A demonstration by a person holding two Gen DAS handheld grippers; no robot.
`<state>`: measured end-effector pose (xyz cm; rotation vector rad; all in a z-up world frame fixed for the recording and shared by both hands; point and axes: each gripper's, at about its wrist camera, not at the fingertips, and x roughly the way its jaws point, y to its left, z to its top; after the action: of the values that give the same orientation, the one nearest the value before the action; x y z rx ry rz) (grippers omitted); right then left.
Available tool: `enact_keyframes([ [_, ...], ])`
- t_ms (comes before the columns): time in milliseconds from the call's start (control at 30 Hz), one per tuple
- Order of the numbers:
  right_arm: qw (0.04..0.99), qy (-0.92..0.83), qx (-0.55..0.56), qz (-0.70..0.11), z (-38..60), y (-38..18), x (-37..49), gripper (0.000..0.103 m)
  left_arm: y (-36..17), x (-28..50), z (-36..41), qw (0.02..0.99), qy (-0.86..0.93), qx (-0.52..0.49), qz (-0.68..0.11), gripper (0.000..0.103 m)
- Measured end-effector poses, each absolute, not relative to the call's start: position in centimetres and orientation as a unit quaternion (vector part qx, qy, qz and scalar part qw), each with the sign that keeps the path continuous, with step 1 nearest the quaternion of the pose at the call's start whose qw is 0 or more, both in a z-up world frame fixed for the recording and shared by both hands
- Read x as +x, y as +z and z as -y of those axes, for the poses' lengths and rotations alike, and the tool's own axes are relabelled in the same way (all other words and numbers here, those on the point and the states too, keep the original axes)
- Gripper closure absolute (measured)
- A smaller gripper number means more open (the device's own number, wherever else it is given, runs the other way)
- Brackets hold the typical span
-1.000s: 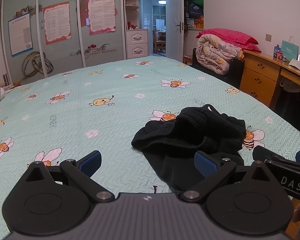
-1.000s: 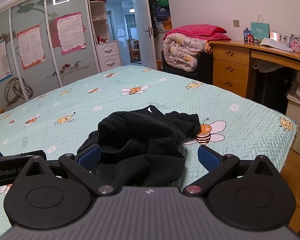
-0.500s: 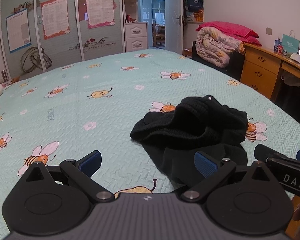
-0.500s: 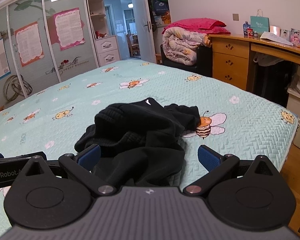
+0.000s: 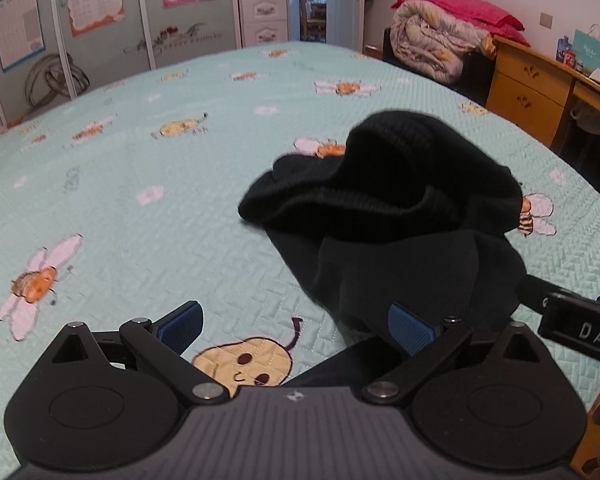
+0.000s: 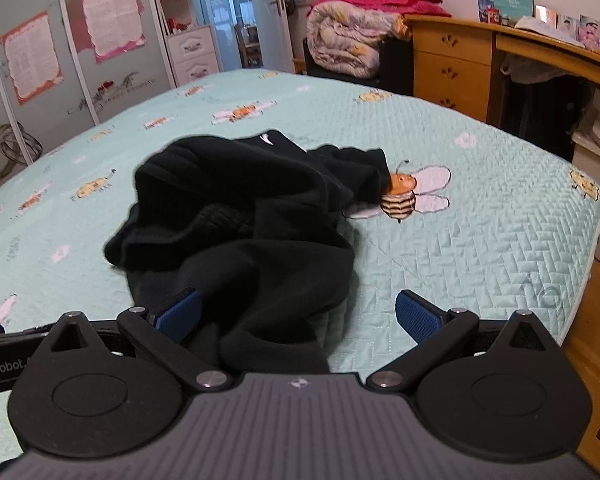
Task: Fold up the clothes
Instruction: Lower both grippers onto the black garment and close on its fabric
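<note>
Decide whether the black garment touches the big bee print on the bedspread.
Touching. In the right wrist view, the black garment's edge lies over the bee print's head side, hiding part of it.

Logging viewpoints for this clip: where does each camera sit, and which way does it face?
Left wrist: on the left claw, facing across the bed; black garment ahead-right; right claw's arm at the right edge.
Right wrist: on the right claw, garment straight ahead, desk behind; fingertip at the lower left.
Shared: garment, bed, rolled quilt.

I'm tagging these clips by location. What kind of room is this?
Most likely a home bedroom: a bed with a bee-print bedspread, a wardrobe with sliding doors, and a rolled quilt beside a wooden desk.
</note>
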<state>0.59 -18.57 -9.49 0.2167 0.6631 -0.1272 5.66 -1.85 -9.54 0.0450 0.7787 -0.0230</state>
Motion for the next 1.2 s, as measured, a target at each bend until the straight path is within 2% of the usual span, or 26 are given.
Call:
enact_keyframes([
  [300,0.934,-0.055,0.125,-0.33,20.3,-11.4,4.9,0.001,-12.6,9.8,2.5,0.914,-0.016,0.01,-0.406,0.001],
  [500,0.936,-0.028,0.166,-0.31,21.2,-11.9,8.5,0.001,-14.3,12.4,3.2,0.91,-0.022,-0.01,-0.415,0.001],
  [767,0.922,0.02,0.213,-0.324,21.7,-14.4,13.6,0.001,-17.4,14.1,4.2,0.891,-0.033,-0.029,-0.451,0.001],
  [1100,0.858,0.075,0.362,-0.356,23.9,-18.6,15.8,0.001,-18.9,14.6,4.0,0.881,-0.03,-0.076,-0.465,0.0],
  [1200,0.856,0.077,0.365,-0.358,23.7,-18.7,15.6,0.002,-18.8,14.9,4.2,0.878,-0.029,-0.072,-0.473,0.0],
])
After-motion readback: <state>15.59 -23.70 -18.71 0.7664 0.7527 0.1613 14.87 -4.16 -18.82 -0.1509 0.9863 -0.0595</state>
